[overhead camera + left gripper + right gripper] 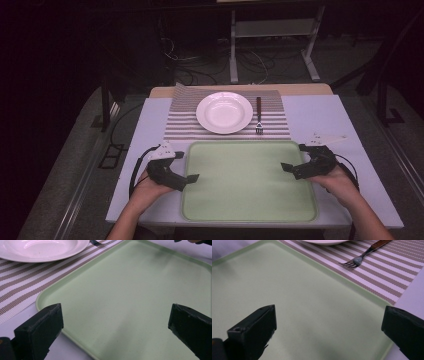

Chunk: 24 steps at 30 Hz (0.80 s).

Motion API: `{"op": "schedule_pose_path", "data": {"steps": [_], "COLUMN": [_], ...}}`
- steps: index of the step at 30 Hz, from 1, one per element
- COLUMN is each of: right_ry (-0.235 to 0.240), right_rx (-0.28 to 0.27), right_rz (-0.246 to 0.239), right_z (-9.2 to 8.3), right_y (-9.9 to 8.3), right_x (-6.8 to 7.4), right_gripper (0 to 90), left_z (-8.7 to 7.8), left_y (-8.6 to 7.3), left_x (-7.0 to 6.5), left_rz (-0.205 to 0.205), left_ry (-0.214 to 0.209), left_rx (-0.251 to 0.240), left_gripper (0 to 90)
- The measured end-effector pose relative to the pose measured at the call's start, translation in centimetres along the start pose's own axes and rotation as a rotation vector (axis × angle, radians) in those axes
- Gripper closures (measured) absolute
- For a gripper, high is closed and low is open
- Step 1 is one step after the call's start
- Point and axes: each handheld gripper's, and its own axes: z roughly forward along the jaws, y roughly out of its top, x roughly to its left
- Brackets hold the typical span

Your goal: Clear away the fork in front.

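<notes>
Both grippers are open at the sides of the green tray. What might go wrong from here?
The left gripper and right gripper hover open over opposite edges of the tray. If one bites before the other, the tray may tilt or twist. Its far rim lies close to the striped mat, so pushing forward could ruck the mat and shift the plate and fork.

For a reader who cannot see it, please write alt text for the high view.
A person holds the open left gripper and open right gripper over opposite sides of a bare green tray. Beyond it, a white plate and fork lie on a striped placemat.
</notes>
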Motion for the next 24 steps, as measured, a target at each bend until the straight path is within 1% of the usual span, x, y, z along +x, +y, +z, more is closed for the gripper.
{"op": "schedule_pose_path", "data": {"steps": [2,7,9,13,16,24], "right_ry": [0.001,0.004,-0.001,-0.006,-0.008,-0.017], "right_rx": [0.004,0.01,0.009,0.0,-0.005,0.008], "right_rz": [0.0,0.004,0.008,0.021,0.036,0.046], "right_z": [0.5,1.0,1.3,1.5,2.0,3.3], "right_y": [0.5,1.2,1.9,2.6,3.4,4.8], "right_x": [-0.2,-0.5,-0.7,-1.0,-1.4,-2.1], "right_gripper": [0.0,0.0,0.0,0.0,0.0,0.1], "left_z": [0.0,0.0,0.1,0.1,0.1,0.2], "left_y": [0.0,-0.1,-0.1,-0.1,-0.2,-0.2], "left_x": [0.0,0.0,0.0,0.0,0.0,0.0], "left_rz": [-0.002,-0.002,-0.009,-0.006,-0.014,-0.006], "left_ry": [0.0,0.0,-0.003,0.001,-0.002,0.002], "left_rx": [-0.001,0.002,0.001,0.0,-0.006,-0.001], "left_gripper": [0.0,0.0,0.0,0.0,0.0,0.0]}}
